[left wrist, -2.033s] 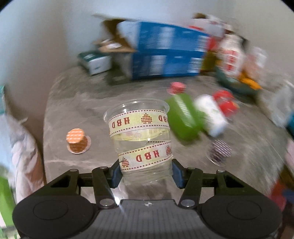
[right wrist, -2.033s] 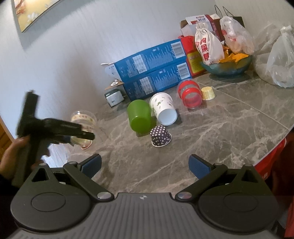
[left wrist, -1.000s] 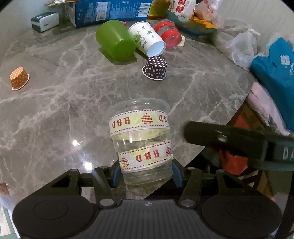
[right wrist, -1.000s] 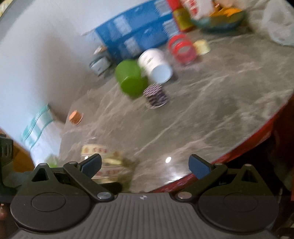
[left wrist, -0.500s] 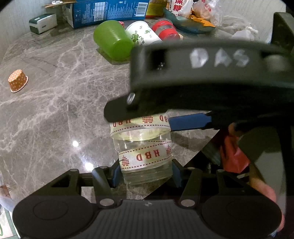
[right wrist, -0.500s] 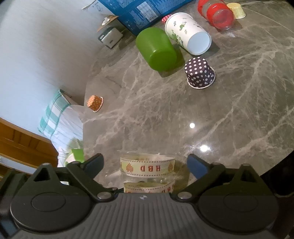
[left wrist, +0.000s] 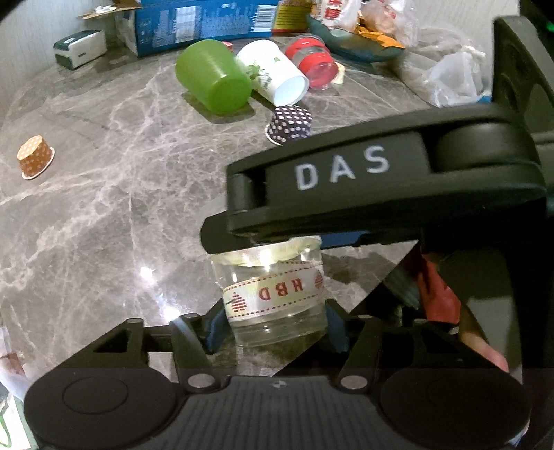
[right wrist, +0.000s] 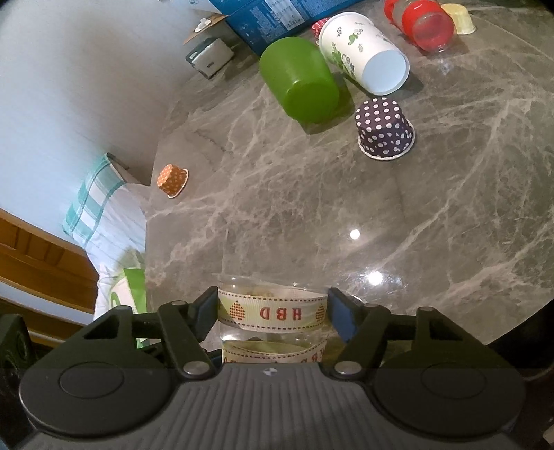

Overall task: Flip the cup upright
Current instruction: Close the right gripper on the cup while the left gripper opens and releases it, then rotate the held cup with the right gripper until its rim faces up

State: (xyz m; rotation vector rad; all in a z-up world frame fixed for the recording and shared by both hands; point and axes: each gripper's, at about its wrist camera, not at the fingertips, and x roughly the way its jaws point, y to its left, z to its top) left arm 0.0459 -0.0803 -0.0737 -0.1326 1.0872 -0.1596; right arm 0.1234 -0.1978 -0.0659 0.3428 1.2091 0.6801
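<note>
A clear plastic cup (left wrist: 275,294) with cream "HBD" ribbon bands is held in the air above the near edge of the marble table (left wrist: 104,207). My left gripper (left wrist: 275,330) is shut on its lower end. My right gripper (right wrist: 273,313) is closed on the same cup (right wrist: 273,311) at its upper ribbon band, near the rim. In the left wrist view the black body of the right gripper (left wrist: 363,187) crosses above the cup and hides its top.
On the table lie a green cup (right wrist: 301,79) and a white printed paper cup (right wrist: 363,59) on their sides, a red-lidded jar (right wrist: 426,20), an upside-down purple dotted cup (right wrist: 384,129) and an orange dotted cup (right wrist: 172,180). Blue boxes (left wrist: 204,17) and bags stand at the back.
My left gripper carried the cup from the far left of the table to its near edge. My right gripper came over the cup and its fingers closed on the upper band.
</note>
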